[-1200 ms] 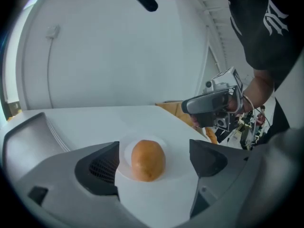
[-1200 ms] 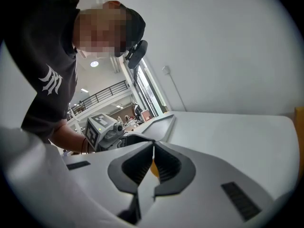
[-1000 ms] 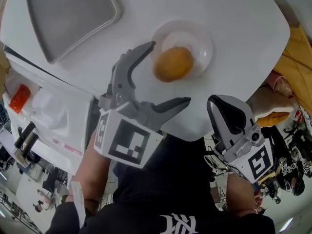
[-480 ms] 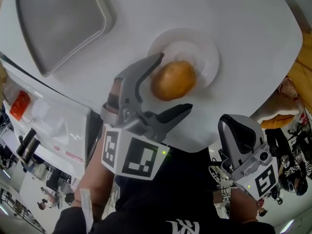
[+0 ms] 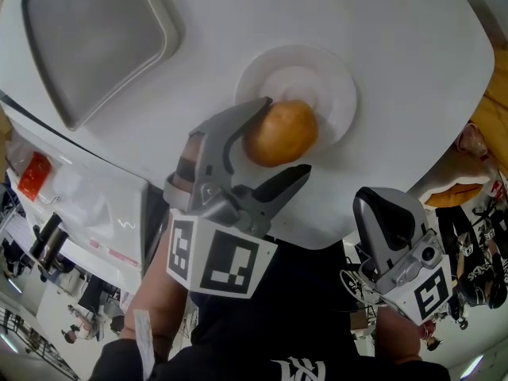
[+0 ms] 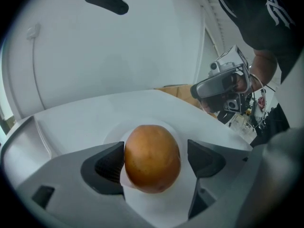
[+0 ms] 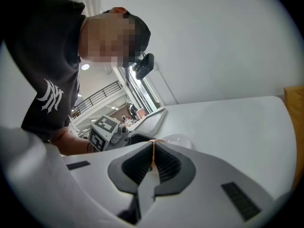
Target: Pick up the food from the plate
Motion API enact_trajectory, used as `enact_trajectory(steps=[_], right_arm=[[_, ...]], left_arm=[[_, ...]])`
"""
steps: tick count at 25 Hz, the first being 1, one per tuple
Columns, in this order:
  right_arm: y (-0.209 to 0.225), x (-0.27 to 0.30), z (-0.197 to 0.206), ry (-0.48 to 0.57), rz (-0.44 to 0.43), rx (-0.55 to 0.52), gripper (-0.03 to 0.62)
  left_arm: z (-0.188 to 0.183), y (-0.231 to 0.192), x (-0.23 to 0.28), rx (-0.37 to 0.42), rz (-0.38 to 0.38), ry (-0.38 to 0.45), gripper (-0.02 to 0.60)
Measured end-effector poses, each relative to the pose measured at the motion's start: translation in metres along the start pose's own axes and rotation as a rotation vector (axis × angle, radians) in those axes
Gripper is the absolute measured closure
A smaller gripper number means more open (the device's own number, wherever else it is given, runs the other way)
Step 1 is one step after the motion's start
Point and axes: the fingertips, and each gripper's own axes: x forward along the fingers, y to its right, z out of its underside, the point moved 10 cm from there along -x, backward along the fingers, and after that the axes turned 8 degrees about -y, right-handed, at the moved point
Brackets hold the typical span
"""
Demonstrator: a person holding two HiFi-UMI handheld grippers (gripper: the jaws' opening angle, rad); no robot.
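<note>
A round golden-brown piece of food (image 5: 279, 133) (image 6: 152, 158) lies on a small white plate (image 5: 333, 78) (image 6: 112, 137) on the white table. My left gripper (image 5: 286, 136) (image 6: 154, 163) straddles it with one jaw on each side, and the jaws are closing. In the left gripper view the left pad (image 6: 110, 169) is at the food's skin, while a gap shows before the right pad (image 6: 202, 158). My right gripper (image 5: 385, 213) (image 7: 153, 163) is shut with nothing in it, held off the table's near edge.
A large grey tray (image 5: 87, 38) (image 7: 152, 120) sits at the far left of the table (image 5: 397, 22). An orange cloth (image 5: 492, 109) lies past the right edge. Cluttered shelves and floor items (image 5: 48, 213) lie below on the left.
My left gripper has moved forward over the plate, so the food now sits between its jaws, and the jaws have narrowed. The right gripper has barely moved.
</note>
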Motion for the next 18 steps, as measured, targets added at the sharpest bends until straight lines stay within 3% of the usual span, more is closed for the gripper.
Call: enact_trajectory(steps=[4,12,18], right_arm=[[0.000,-0.001,0.002,0.000,0.001,0.004,0.591],[0.001,-0.004,0.009,0.004,0.006,0.001,0.589],[-0.026,-0.011,-0.003,0.012,0.032,-0.048,0.590]], left_arm=[[0.001,-0.001,-0.002,-0.011,-0.021,0.006,0.228],[0.000,-0.002,-0.001,-0.019,-0.045,0.008,0.235],[-0.006,0.002,-0.038,-0.015,-0.028,0.076,0.236]])
